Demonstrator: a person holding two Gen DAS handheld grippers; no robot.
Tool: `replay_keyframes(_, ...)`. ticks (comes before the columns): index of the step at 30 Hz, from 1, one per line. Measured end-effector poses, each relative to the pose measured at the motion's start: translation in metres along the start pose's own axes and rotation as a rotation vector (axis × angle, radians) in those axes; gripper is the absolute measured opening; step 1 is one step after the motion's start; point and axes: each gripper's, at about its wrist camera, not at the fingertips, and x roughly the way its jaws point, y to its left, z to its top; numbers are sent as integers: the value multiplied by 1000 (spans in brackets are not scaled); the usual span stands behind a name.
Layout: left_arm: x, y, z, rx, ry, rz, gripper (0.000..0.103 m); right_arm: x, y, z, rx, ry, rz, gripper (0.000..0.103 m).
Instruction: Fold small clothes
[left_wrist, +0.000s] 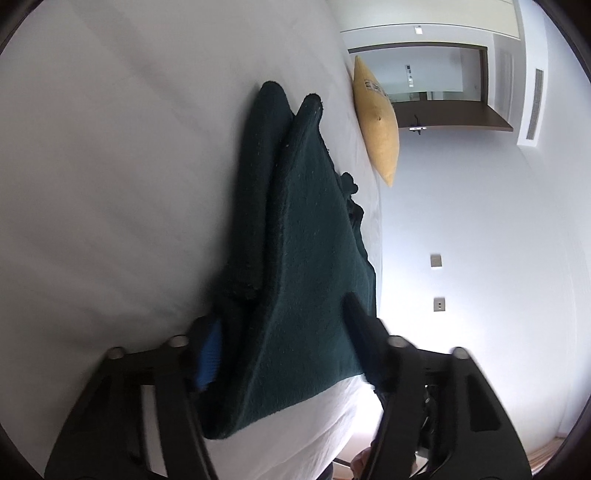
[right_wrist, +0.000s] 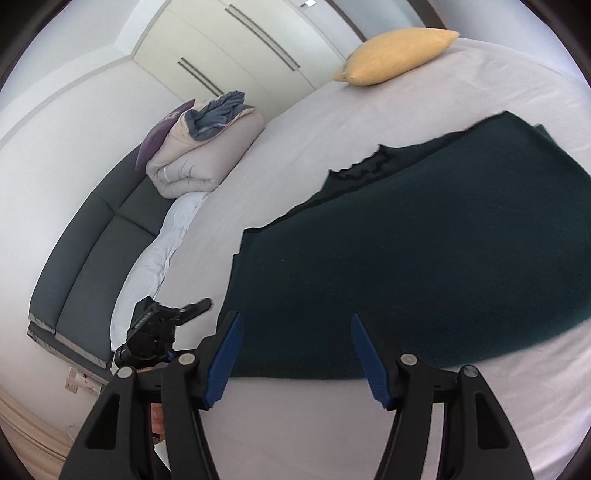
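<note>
The dark green sweater (right_wrist: 424, 266) lies spread on the white bed (right_wrist: 303, 424), partly folded over itself. The left claw (left_wrist: 286, 343) has a raised fold of the sweater between its fingers, and whether the pads press on it cannot be told. The right claw (right_wrist: 295, 362) hangs with its blue-padded fingers (right_wrist: 225, 365) apart over the sweater's near edge, holding nothing. A yellow pillow (right_wrist: 395, 57) sits at the far edge of the bed and a rolled duvet (right_wrist: 199, 155) beside it. No readable writing shows anywhere.

Dark green garment (right_wrist: 424, 266) on white bed (right_wrist: 369, 122), yellow pillow (right_wrist: 397, 55)
</note>
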Motion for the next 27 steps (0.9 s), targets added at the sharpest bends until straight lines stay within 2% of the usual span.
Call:
replay_keyframes(4,3,-6,-9,44,-12,-10,52,31,11,18,-17,74,19,64)
replay_keyframes(9,8,-5,-8,28,-52,-50,50,74,18,42,-14,138,33,64)
replay_keyframes(10,5,-4,-9,27,-58,-54,38,83,19,47,-9,152,45,64)
replay_keyframes(12,3,0,-9,17,-70,-54,23,99,19,55,-3,178,44,64)
replay_keyframes(14,4,4,-8,8,-74,-41,15,115,15,61,11,212,43,64)
replay_keyframes(18,6,10,-6,-8,-76,-49,12,142,2,61,26,268,-3,65)
replay_keyframes(23,5,1,-7,15,-102,-42,11,139,-3,54,0,243,40,66)
replay_keyframes(27,1,-16,-10,65,-118,-9,11,140,-7,56,25,249,65,66)
